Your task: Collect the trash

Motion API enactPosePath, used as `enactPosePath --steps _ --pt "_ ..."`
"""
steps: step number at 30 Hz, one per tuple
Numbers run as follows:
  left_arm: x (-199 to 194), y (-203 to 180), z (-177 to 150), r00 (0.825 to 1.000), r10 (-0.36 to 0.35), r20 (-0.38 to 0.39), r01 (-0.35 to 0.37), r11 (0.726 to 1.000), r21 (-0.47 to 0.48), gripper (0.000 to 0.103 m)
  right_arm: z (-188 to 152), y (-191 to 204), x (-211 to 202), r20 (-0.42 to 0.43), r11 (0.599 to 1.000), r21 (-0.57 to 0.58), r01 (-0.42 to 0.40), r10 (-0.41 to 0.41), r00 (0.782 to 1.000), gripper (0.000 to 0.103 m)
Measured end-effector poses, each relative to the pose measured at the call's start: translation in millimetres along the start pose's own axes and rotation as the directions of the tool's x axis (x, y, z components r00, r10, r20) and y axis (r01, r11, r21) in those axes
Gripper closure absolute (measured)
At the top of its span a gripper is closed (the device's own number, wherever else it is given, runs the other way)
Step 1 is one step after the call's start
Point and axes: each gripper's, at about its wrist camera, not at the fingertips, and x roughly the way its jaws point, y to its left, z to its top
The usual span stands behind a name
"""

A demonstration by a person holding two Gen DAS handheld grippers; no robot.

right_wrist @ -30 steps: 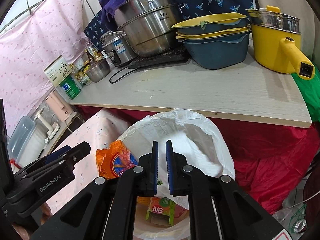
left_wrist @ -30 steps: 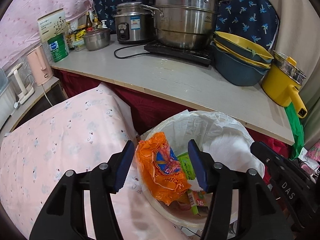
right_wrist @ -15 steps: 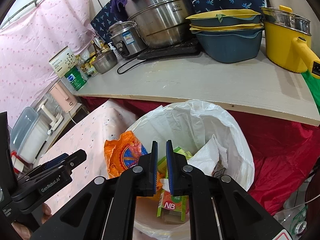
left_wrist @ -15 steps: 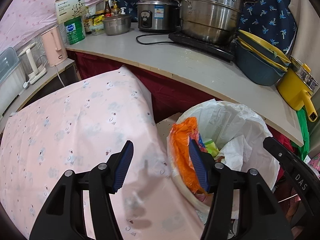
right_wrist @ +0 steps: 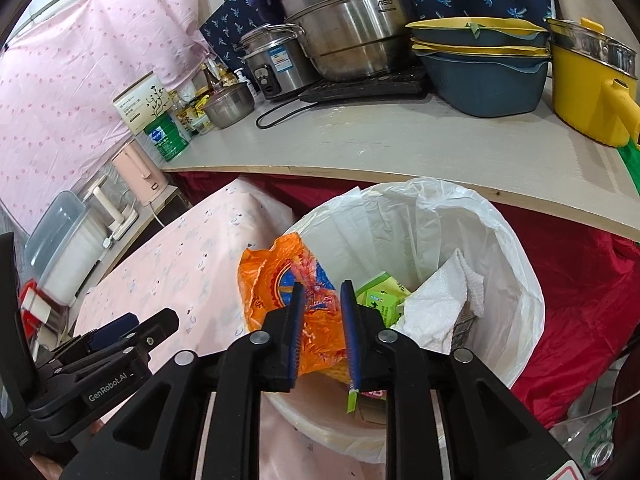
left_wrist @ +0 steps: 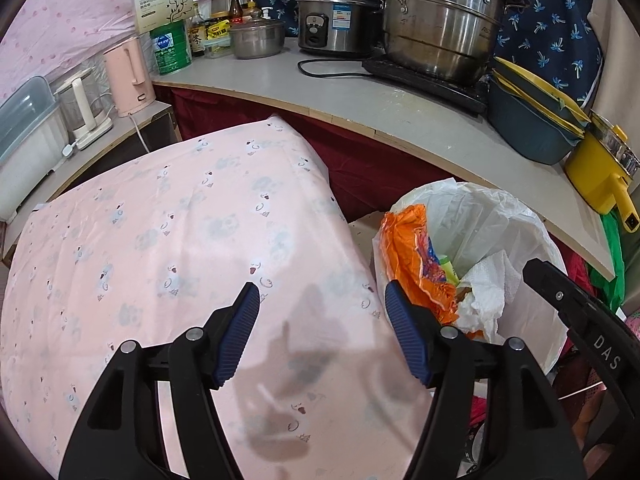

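Lettering is readable in several places: "GenRobot.AI" runs along the black left gripper (right_wrist: 116, 344) at the lower left of the right wrist view, "DAS" shows on the black right gripper (left_wrist: 580, 320) at the right edge of the left wrist view, and "ASD" is stamped on the large stainless steel stockpot (right_wrist: 352, 20) at the top centre. The crumpled orange plastic snack wrapper (right_wrist: 280, 292) with a blue round emblem leans against the left inside wall of the round bin lined with a white plastic bag (right_wrist: 420, 216), beside a small green carton (right_wrist: 380, 300) with unreadable print and a crumpled white paper towel (right_wrist: 444, 304). The right gripper points steeply down over the bin at lower centre, its blue-padded jaws having just been opening, now slightly apart with nothing pressed between them. The left gripper (left_wrist: 320, 320) points down over the pink cloth-covered surface (left_wrist: 160, 240) at lower centre of its own view, just left of the bin; its jaws have just been widening and stand well apart, empty. A green tin (left_wrist: 172, 50) and a white box (left_wrist: 164, 2) with plant artwork sit at upper left.
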Motion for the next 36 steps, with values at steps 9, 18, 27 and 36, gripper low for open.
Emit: enactPosePath --steps 9,18,27,36 --pt "-12.3 4.5 -9.6 1.000 0.011 0.006 -0.010 1.000 -0.006 0.036 -8.5 11.8 -11.4 -0.007 0.999 -0.038 0.011 -0.011 1.000 0.074" --pt "-29.0 6.5 -20.9 0.999 0.026 0.021 -0.026 1.000 -0.004 0.029 -20.2 21.2 -30.6 0.004 0.993 -0.097 0.067 -0.067 0.998 0.059" --pt "-42.3 4.2 -35.2 0.999 0.045 0.023 -0.045 0.999 0.006 0.020 -32.8 18.8 -50.6 0.012 0.983 -0.125 0.131 -0.131 0.991 0.043" --pt "-51.4 -2.3 -47.6 0.998 0.053 0.030 -0.054 0.998 0.022 0.014 -40.7 17.2 -65.2 0.037 0.978 -0.150 0.148 -0.144 0.989 0.023"
